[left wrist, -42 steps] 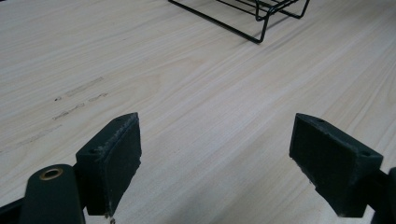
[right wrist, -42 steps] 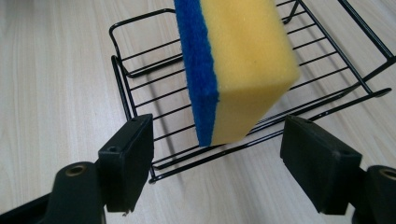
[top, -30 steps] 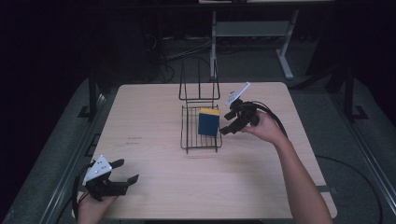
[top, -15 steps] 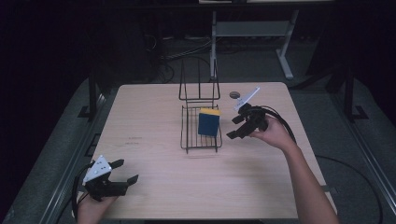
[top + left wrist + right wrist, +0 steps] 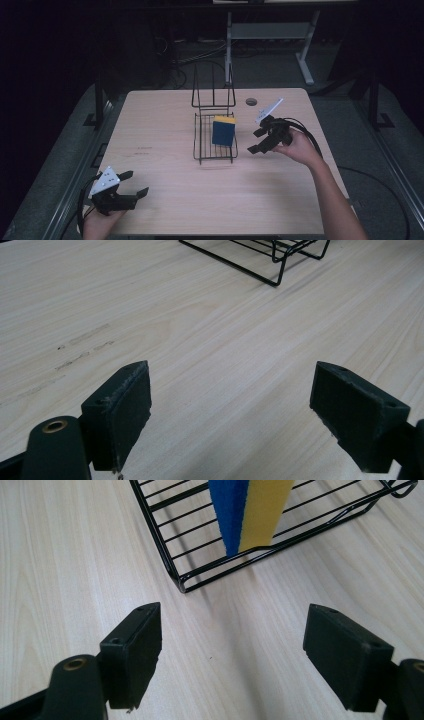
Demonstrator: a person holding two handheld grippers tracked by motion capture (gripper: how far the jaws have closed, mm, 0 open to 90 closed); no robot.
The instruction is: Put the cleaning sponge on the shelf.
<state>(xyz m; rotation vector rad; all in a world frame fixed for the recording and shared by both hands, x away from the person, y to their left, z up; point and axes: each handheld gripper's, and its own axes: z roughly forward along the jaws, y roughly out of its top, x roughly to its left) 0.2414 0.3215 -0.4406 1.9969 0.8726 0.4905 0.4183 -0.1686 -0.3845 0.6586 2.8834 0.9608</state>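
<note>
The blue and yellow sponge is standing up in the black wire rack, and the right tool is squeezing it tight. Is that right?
Not quite. The sponge does stand up in the black wire rack, but the right tool is not squeezing it. The right gripper view shows its jaws wide open over bare table, short of the rack, with nothing between them.

black wire rack (image 5: 215, 137) near the middle of the pale wooden table (image 5: 165, 125), flat gridded base with a tall upright wire back at the far end, holding a blue-and-yellow sponge (image 5: 223, 131) stood on edge on the grid, blue face towards the camera, yellow along top.
</note>
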